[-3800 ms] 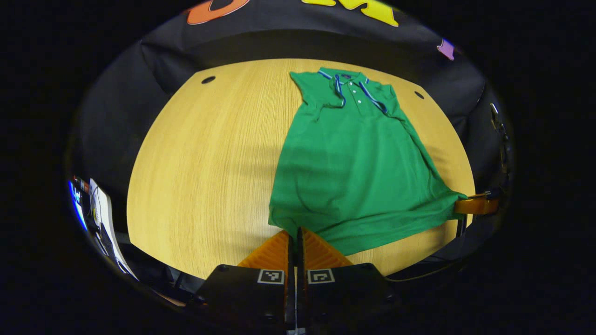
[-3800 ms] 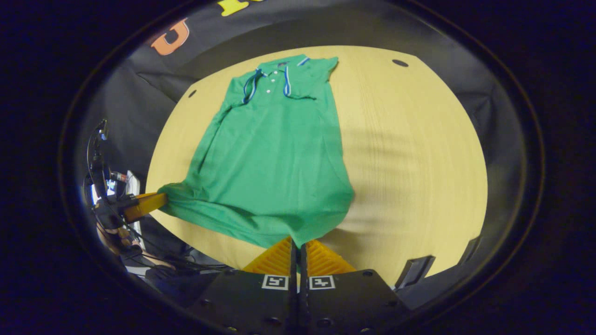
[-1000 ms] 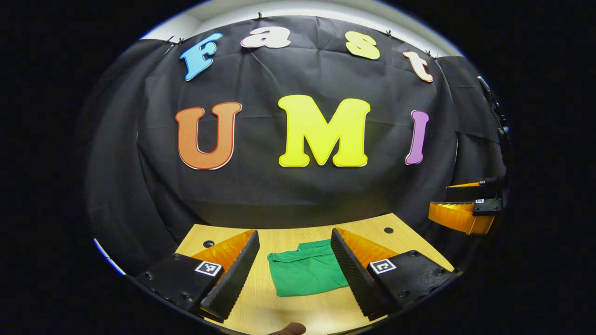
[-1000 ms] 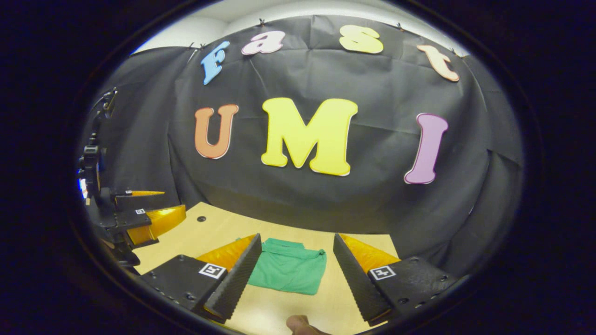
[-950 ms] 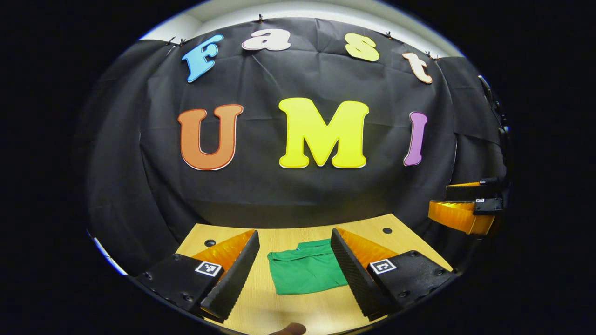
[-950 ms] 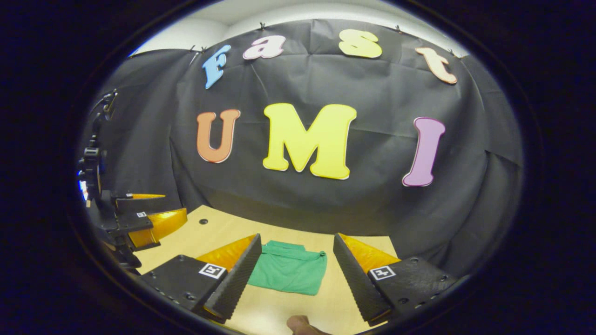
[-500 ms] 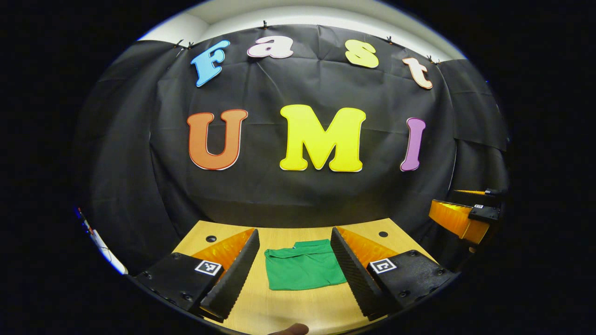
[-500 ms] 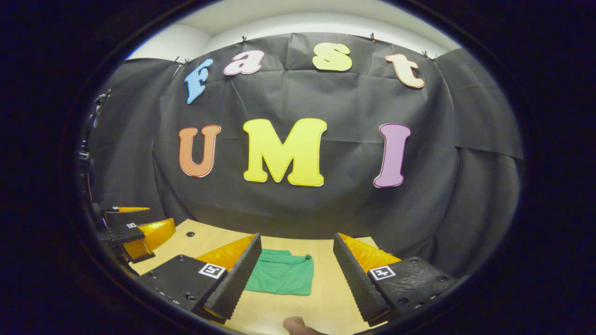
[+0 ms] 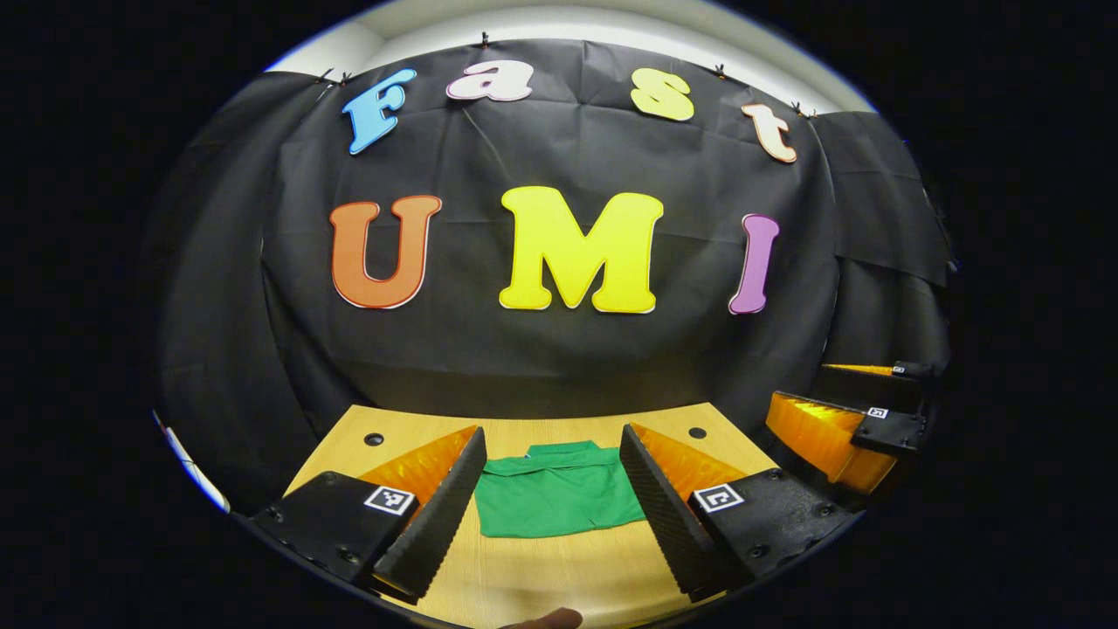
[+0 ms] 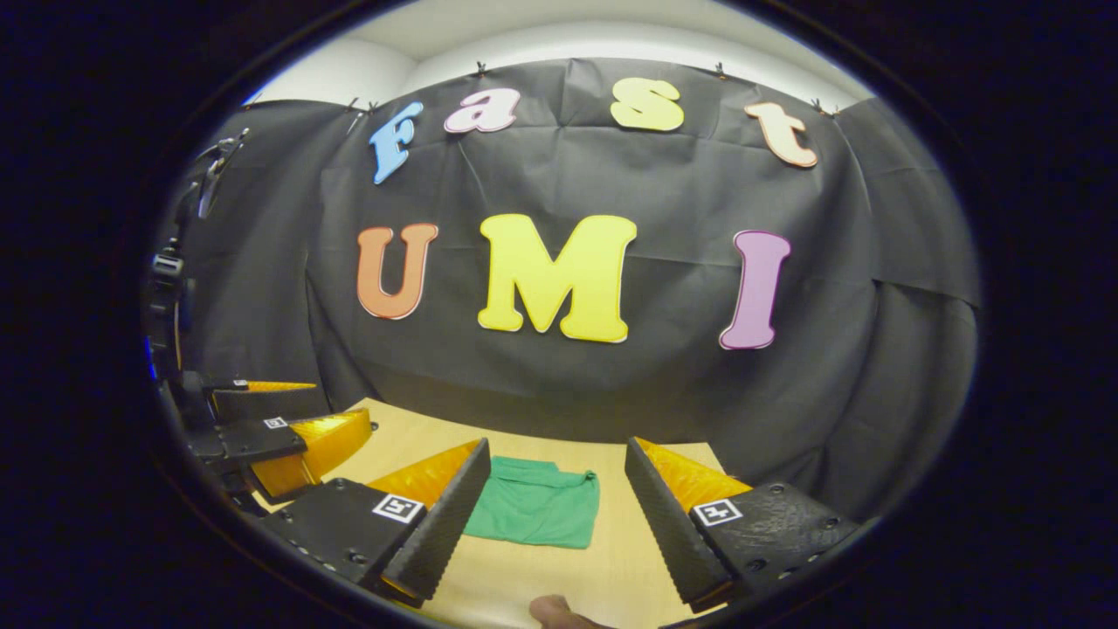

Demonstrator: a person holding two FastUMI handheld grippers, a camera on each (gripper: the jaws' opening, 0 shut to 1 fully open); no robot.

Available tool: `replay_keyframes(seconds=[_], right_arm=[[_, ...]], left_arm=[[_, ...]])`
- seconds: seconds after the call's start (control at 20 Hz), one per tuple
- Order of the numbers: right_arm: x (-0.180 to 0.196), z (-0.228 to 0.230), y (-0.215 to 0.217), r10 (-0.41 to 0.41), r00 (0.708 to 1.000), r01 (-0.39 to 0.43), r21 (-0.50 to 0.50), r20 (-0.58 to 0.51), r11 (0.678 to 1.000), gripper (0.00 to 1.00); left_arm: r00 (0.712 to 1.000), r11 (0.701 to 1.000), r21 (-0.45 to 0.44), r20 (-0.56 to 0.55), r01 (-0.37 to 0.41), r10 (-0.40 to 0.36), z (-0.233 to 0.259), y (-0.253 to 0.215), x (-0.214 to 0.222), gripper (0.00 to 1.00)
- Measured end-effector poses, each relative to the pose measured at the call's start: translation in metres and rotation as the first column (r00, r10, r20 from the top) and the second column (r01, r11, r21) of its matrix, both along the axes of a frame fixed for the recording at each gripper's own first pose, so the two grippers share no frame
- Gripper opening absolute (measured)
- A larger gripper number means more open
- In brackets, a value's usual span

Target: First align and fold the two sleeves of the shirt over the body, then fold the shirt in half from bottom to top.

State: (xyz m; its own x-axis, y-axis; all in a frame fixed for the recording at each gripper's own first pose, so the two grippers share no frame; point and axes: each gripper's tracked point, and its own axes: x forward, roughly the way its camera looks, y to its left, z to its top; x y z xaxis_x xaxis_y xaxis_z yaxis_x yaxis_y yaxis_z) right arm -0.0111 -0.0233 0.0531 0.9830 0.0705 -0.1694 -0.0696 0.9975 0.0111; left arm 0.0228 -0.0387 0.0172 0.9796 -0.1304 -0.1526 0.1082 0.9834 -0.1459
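The green shirt point(image 9: 556, 499) lies folded into a small rectangle on the wooden table point(image 9: 559, 577), lying flat. In the left gripper view it sits beyond my left gripper point(image 9: 552, 441), which is open, raised above the table and holds nothing. The right gripper view has the same folded shirt point(image 10: 534, 512) ahead of my right gripper point(image 10: 556, 451), also open and empty. The right gripper point(image 9: 830, 428) appears at the right edge of the left gripper view. At the left edge of the right gripper view is the left gripper point(image 10: 288, 432). Both stand well back from the shirt.
The black cloth wall point(image 9: 559, 349) rises right behind the table's far edge. Small round holes point(image 9: 374, 438) mark the table's far corners. A fingertip point(image 10: 555, 611) shows at the bottom of the right gripper view. Cables and a stand point(image 10: 170, 271) stand at the left.
Since 3.8 s ago both grippers let go of the shirt's hem, opened and lifted back; the shirt now lies folded in half. In the last second the views only drifted slightly.
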Motion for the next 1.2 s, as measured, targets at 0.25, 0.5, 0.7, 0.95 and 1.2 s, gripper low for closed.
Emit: replay_keyframes(seconds=[0.25,0.5,0.7,0.95,1.2], right_arm=[[0.002,-0.008,-0.01,-0.032,0.999,0.032,0.003,-0.033,0.999,0.96],[0.0,-0.014,-0.011,-0.039,0.998,0.039,-0.013,-0.05,0.999,0.94],[-0.013,-0.02,-0.018,-0.071,0.995,0.07,-0.014,-0.066,0.997,0.96],[-0.041,-0.029,-0.024,-0.12,0.989,0.12,-0.01,-0.081,0.993,0.96],[-0.066,-0.023,-0.025,-0.158,0.985,0.159,0.007,-0.062,0.987,0.97]], left_arm=[[0.999,0.999,0.01,0.001,0.033,-0.033,-0.002,-0.01,0.005,1.0],[0.998,0.998,-0.008,-0.012,0.069,-0.069,-0.008,-0.02,0.0,1.0],[0.998,0.994,0.08,0.01,0.068,-0.069,-0.018,-0.021,-0.005,0.99],[0.993,0.99,0.086,0.033,0.112,-0.115,-0.018,-0.03,-0.022,0.99],[0.987,0.985,0.107,0.068,0.138,-0.146,-0.007,-0.032,-0.036,1.0]])
